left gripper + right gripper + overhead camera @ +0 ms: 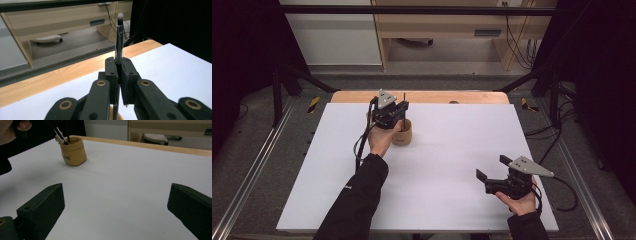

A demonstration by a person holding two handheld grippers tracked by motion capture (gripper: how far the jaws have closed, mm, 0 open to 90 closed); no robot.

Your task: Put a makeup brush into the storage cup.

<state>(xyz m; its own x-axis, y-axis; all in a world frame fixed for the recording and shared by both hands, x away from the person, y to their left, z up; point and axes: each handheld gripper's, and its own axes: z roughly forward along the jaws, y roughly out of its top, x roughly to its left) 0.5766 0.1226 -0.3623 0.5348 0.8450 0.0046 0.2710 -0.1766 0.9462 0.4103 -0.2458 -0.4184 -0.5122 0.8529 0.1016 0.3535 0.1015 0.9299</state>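
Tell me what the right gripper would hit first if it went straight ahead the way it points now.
Probably nothing nearby: ahead of the open right gripper lies bare white table. The tan pot sits off to the left of that line, though depth is hard to judge.

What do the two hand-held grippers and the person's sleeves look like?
Both the left gripper and the right gripper are black, with two blocky black jaws on linkage arms that have brass-coloured pivot rings. Each carries a grey three-cornered plate with small holes on top and trails a black cable. The person wears dark long sleeves.

A lab recording bay — black frame rails [412, 10], floor cables [522, 50], white-topped table [452, 165].
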